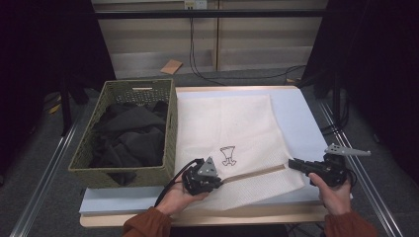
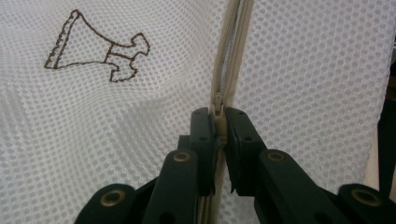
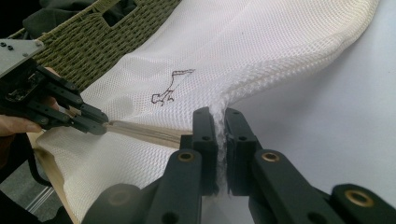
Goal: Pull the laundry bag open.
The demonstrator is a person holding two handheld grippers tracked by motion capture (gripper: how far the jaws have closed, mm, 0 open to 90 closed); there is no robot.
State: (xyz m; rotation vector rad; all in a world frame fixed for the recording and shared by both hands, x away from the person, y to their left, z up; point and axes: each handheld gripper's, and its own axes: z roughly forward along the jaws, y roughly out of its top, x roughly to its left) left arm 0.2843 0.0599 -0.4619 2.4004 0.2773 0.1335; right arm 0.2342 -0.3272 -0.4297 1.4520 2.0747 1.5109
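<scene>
A white mesh laundry bag (image 1: 232,128) with a brown embroidered mark (image 1: 228,155) lies flat on the table. Its beige zipper (image 1: 254,173) runs along the near side. My left gripper (image 1: 220,181) is shut on the zipper's pull (image 2: 218,100) at the zipper's left end; the pull sticks out just past the jaw tips (image 2: 219,122). My right gripper (image 1: 292,164) is shut on the bag's mesh edge (image 3: 219,116) at the zipper's right end. In the right gripper view the left gripper (image 3: 100,127) shows at the left, on the zipper (image 3: 144,131).
A woven olive basket (image 1: 170,128) of dark clothes (image 1: 131,136) stands on the table's left half, right beside the bag. The pale blue table top (image 1: 296,113) is bare to the right of the bag. Cables lie on the floor behind.
</scene>
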